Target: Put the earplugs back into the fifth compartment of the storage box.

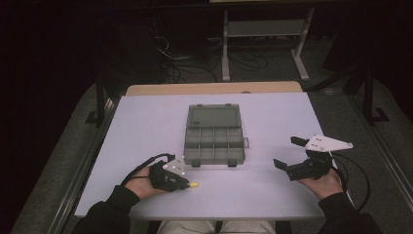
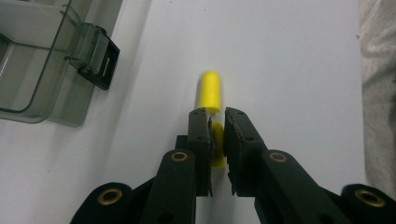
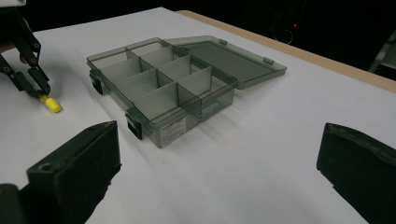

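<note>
A small yellow cylinder (image 2: pixel 209 91) is pinched at one end by the nearly closed left gripper (image 2: pixel 216 128), low on the white counter (image 1: pixel 146 126). Just beside it, a smoky divided organizer box (image 1: pixel 214 136) is laid open, compartments bare. The right gripper (image 1: pixel 285 152) is held wide apart, empty.

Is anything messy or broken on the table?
Nothing looks broken or spilled. The grey organizer box sits flat with its lid open and its compartments look empty. The only stray piece is a little yellow cylinder lying on the table outside the box, pinched at one end by the left claw. The right claw is open.
</note>
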The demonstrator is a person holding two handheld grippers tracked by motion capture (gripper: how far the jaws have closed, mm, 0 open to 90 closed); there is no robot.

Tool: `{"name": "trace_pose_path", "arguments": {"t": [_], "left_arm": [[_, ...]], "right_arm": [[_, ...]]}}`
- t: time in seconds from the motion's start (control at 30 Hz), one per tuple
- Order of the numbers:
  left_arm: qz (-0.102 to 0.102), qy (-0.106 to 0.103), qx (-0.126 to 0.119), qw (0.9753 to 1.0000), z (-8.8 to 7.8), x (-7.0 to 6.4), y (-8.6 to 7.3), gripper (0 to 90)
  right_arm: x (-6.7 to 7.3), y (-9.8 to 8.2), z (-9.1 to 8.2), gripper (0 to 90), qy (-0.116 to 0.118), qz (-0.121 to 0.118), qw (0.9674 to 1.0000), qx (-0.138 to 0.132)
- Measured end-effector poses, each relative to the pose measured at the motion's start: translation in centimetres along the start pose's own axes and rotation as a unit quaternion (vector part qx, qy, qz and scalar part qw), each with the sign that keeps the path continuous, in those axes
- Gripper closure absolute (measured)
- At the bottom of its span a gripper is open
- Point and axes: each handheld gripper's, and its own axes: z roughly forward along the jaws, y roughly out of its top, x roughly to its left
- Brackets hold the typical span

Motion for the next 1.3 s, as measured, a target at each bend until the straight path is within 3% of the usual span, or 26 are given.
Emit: {"name": "trace_pose_path", "arguments": {"t": [0.47, 0.87, 1.1, 1.3], "left_arm": [[-0.013, 0.018, -0.044, 0.9988, -4.1, 0.9, 0.6, 82.0], [-0.011, 0.033, -0.044, 0.9984, -6.5, 2.4, 2.2, 82.2], [-0.028, 0.026, -0.052, 0.9979, -7.5, 3.9, 3.3, 82.2], [-0.032, 0.035, -0.053, 0.9974, -7.9, 5.2, 4.4, 82.1]], "right_arm": [[0.0, 0.0, -0.1, 0.0, -0.001, 0.001, 1.0000, -0.001], [0.0, 0.0, -0.1, 0.0, 0.000, 0.002, 1.0000, -0.001], [0.0, 0.0, 0.0, 0.0, 0.001, 0.001, 1.0000, -0.001], [0.0, 0.0, 0.0, 0.0, 0.002, 0.002, 1.0000, -0.001]]}}
